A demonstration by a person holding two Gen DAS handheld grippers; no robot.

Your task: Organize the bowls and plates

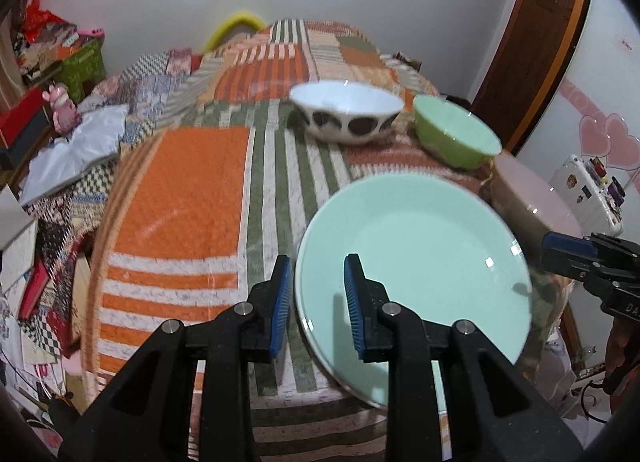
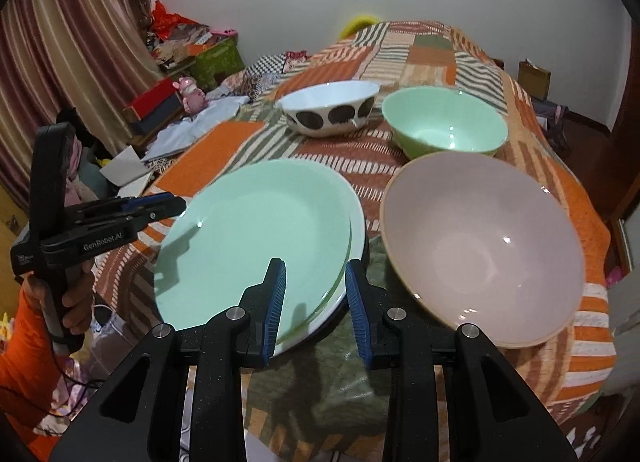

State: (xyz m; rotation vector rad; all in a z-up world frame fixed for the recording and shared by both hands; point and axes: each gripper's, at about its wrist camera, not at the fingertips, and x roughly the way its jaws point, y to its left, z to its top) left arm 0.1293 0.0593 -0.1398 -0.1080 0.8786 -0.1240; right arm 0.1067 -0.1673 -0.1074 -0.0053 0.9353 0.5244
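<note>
A mint green plate [image 2: 256,238] lies stacked on a white plate [image 2: 354,250] on the patchwork bedspread; it also shows in the left wrist view [image 1: 416,254]. A large pink bowl [image 2: 484,246] sits to its right. A green bowl [image 2: 444,122] and a white bowl with dark spots [image 2: 328,106] stand behind. My left gripper [image 1: 318,302] is open, its fingers either side of the plate's left rim. My right gripper [image 2: 316,306] is open, its fingers either side of the plates' right rim.
The patchwork bedspread [image 1: 180,190] stretches far back and left. Clutter, boxes and a pink toy [image 2: 192,96] lie left of the bed. A wooden door [image 1: 536,34] stands at the right. The bed edge drops off close in front.
</note>
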